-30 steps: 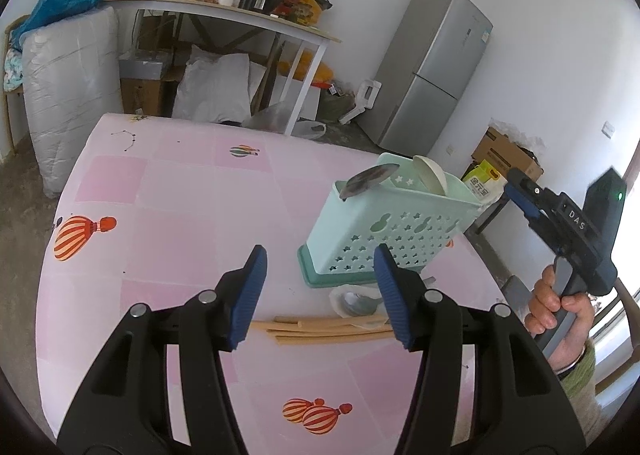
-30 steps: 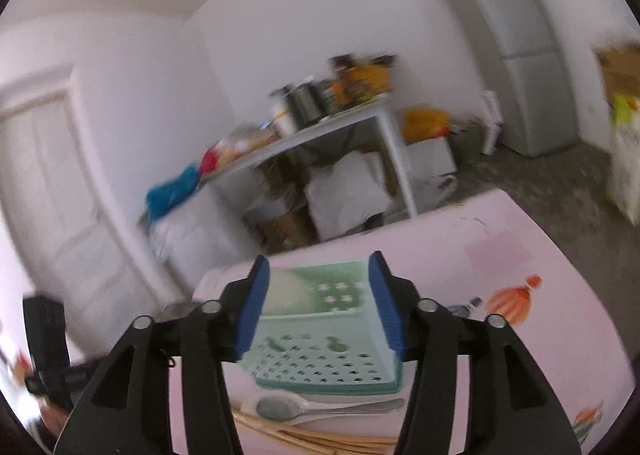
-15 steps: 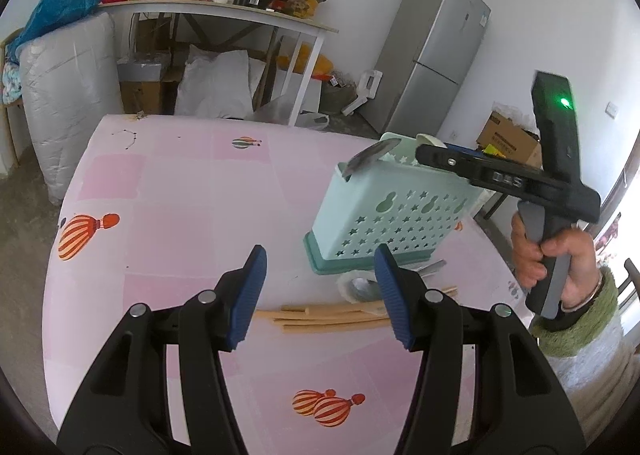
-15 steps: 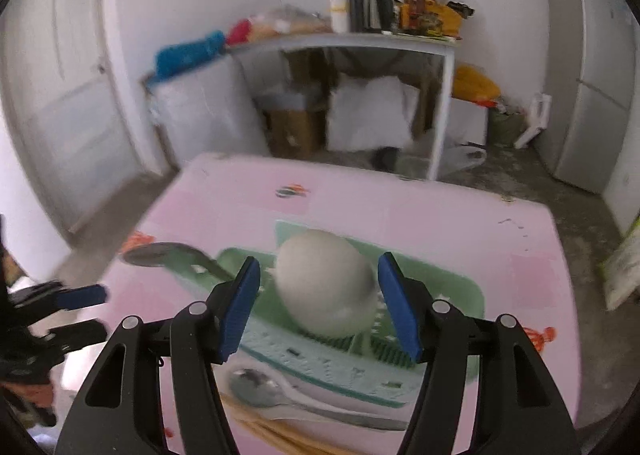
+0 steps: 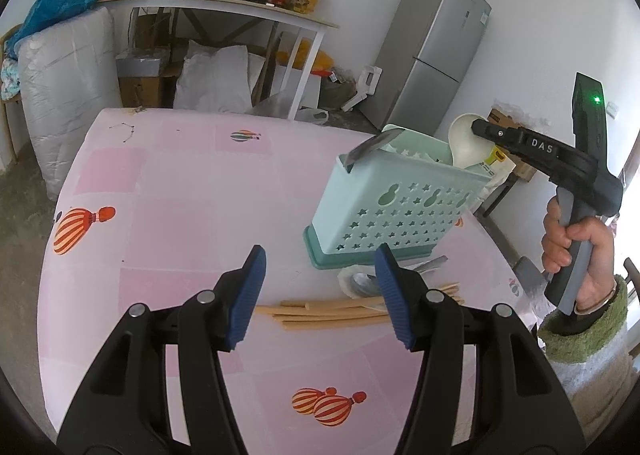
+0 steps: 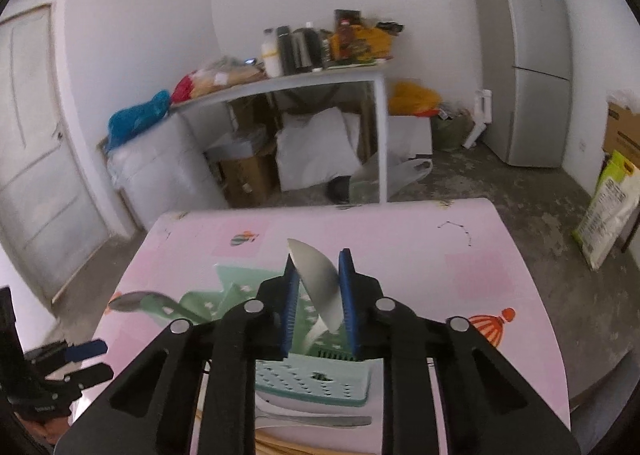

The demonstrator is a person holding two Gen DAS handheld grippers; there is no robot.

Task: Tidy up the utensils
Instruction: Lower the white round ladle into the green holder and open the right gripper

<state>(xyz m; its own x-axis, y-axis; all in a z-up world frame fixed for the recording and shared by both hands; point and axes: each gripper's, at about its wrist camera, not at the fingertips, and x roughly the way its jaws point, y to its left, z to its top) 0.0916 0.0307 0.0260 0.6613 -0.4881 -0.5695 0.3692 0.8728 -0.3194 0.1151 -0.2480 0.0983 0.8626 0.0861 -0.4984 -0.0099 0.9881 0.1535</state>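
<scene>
A mint green utensil basket (image 5: 394,199) stands on the pink table (image 5: 180,215); it also shows in the right wrist view (image 6: 312,379). My right gripper (image 6: 318,305) is shut on the bowl of a white ladle (image 6: 320,287) that stands in the basket; the ladle shows in the left wrist view (image 5: 464,145). A metal spoon (image 5: 370,147) leans out of the basket's far left corner. My left gripper (image 5: 320,291) is open and empty above the table. Wooden chopsticks (image 5: 332,313) and a metal spoon (image 5: 362,281) lie in front of the basket.
A white side table (image 5: 224,5) loaded with bottles and bags stands behind the pink table. A grey fridge (image 5: 434,51) stands at the back right. A cardboard box (image 6: 622,131) and a sack (image 6: 606,211) sit on the floor at the right.
My right gripper has closed on the white ladle's bowl over the basket and tilted it. The left gripper has stayed open and almost still.
</scene>
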